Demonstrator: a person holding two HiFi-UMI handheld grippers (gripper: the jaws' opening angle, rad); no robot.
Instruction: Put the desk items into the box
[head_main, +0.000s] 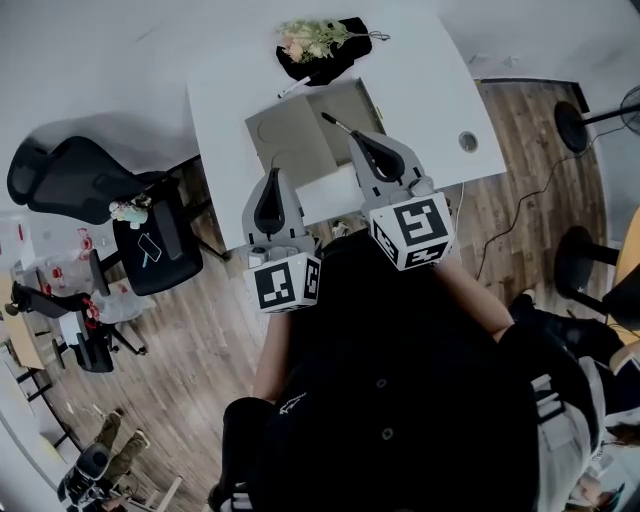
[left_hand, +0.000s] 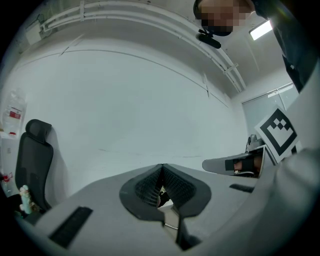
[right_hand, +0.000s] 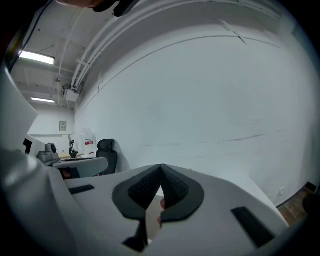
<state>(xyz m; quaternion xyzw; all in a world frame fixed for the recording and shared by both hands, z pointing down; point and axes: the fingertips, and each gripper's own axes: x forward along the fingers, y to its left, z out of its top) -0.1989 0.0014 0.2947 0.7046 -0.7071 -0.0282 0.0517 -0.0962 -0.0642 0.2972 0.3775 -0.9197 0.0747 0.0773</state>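
At the lower middle of the head view, the person in black is holding both tools close to the chest, marker cubes facing the camera and noses reaching over the near edge of the white tabletop (head_main: 440, 90). The left tool (head_main: 272, 175) is sitting just left of centre. The right tool (head_main: 356, 137) is beside it and reaching a little further up the frame.

In the left gripper view, the left tool (left_hand: 161, 169) is showing its tips pressed together with nothing between them. The right gripper view is showing the right tool (right_hand: 161, 169) pinched together and empty in the same way. Both of these views are facing bare wall, so the tools are tilting upward, probably being carried clear of things and not aimed at any item.

Just past the tools, a flat white thing (head_main: 325, 192) is lying at the tabletop's near edge; I cannot tell what it is. Beyond it the cardboard box (head_main: 295, 135) is sitting with its flaps spread, open for loading. A thin dark pen-like stick (head_main: 335, 122) is lying over the box by the right tool's tip, though I cannot tell whether it is inside or on a flap.

Farthest away, at upper centre, a bunch of flowers (head_main: 315, 38) is resting on a black cloth (head_main: 335, 62), both outside the box.
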